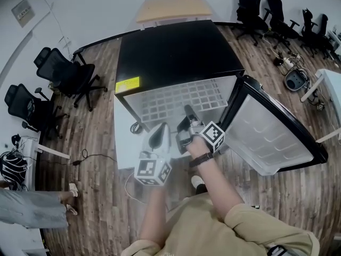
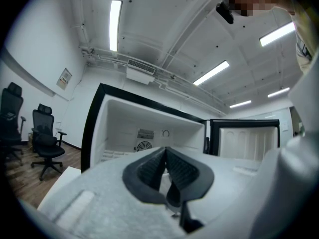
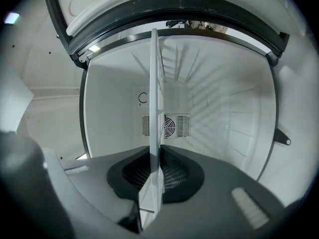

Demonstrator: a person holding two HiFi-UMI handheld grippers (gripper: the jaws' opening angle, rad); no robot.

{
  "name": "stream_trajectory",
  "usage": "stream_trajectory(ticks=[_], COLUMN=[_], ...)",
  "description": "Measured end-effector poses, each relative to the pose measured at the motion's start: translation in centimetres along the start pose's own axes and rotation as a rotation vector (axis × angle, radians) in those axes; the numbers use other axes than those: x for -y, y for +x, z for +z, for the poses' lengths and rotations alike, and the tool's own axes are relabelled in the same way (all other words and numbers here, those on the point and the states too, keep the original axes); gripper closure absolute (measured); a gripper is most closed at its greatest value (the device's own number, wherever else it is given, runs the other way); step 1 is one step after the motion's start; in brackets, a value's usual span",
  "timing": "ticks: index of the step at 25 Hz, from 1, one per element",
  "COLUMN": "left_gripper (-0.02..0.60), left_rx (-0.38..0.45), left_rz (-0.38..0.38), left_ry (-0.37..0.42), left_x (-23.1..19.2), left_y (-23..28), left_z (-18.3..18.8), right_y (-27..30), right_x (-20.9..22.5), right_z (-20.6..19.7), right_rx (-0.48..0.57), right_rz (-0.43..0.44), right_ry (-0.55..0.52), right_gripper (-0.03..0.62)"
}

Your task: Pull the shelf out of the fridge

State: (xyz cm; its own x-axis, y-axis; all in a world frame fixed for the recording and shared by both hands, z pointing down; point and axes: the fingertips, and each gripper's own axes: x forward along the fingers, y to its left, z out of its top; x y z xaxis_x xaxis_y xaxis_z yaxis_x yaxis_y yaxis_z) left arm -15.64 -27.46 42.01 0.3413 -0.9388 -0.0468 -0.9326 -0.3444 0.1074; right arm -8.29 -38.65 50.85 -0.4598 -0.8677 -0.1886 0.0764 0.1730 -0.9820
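At fridge (image 1: 176, 47) mouth, shelf (image 1: 181, 100) is being pinched at front edge by right tool (image 1: 187, 111), slab running straight back inside; pull is being judged toward person. Left tool (image 1: 160, 132) pressed together, empty.

Seen from the head view, the fridge (image 1: 178, 49) shows only its black top, so its inside and the rear of the shelf (image 1: 181, 101) lie hidden beneath it. The shelf's front edge disappears behind the right tool (image 1: 188, 112). The yellow label (image 1: 127, 85) on the fridge's top is too small to read. Left of the fridge, a person (image 1: 32, 209) is cut off by the picture's edge, with only legs showing.
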Motion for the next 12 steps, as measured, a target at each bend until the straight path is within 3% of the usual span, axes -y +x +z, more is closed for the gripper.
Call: stream_trajectory(ticks=[12], left_gripper=[0.583], left_rx=[0.009], left_rz=[-0.020], left_ry=[-0.020], left_x=[0.7], left_y=[-1.4], left_z=[1.1], right_y=[-3.0], right_x=[-1.1], right_z=[-0.9], right_rx=[-0.040], right_rz=[-0.007], right_ry=[-0.026], right_gripper=[0.560])
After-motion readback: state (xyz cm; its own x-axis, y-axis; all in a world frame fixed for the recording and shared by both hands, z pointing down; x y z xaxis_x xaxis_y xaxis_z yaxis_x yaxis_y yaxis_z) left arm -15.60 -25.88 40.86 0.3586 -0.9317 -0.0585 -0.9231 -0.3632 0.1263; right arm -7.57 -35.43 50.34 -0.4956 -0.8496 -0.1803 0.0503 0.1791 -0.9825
